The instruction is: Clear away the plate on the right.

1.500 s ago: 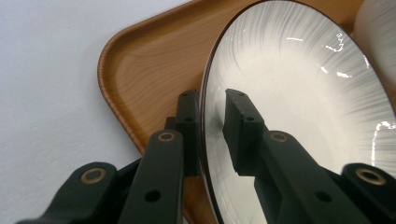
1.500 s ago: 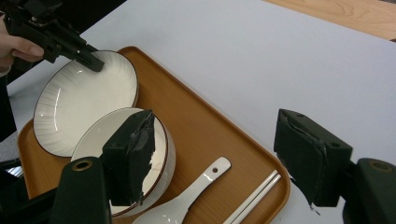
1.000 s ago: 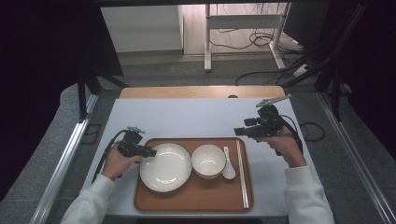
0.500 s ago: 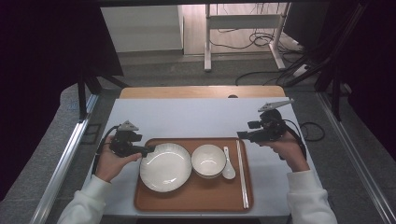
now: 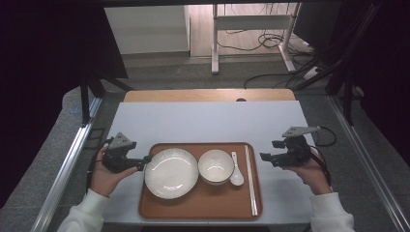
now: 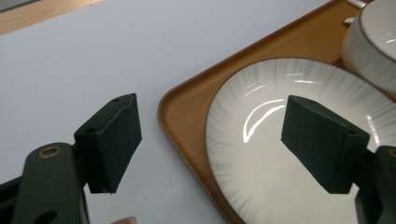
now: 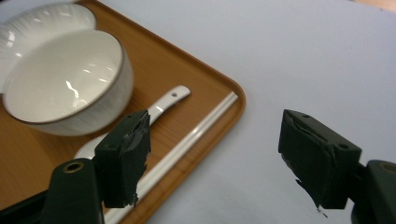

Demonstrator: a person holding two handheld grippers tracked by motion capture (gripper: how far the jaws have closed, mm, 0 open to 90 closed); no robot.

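Observation:
A brown tray (image 5: 200, 212) holds a white ribbed plate (image 5: 171, 172), a white bowl (image 5: 216, 166), a white spoon (image 5: 236, 171) and pale chopsticks (image 5: 250, 179). My left gripper (image 5: 145, 162) hovers at the tray's left edge, pointing at the plate. Its jaws have just been opening, and they are open with nothing gripped. In the left gripper view the tray corner (image 6: 182, 107) and plate (image 6: 252, 98) lie beyond the left gripper (image 6: 210, 144). My right gripper (image 5: 265, 157) is just right of the tray. Its jaws have just widened, empty, above the tray's edge (image 7: 205, 88) near the chopsticks (image 7: 187, 144).
The tray sits on a white table top (image 5: 208, 121) with a wooden strip (image 5: 208, 94) at its far edge. Bare white surface lies on both sides of the tray and beyond it. A metal rail (image 5: 67, 164) runs along the left side.
The left gripper has drawn back leftward from the plate's rim and its jaws have spread. The right hand has come nearer and lower beside the tray's right edge.

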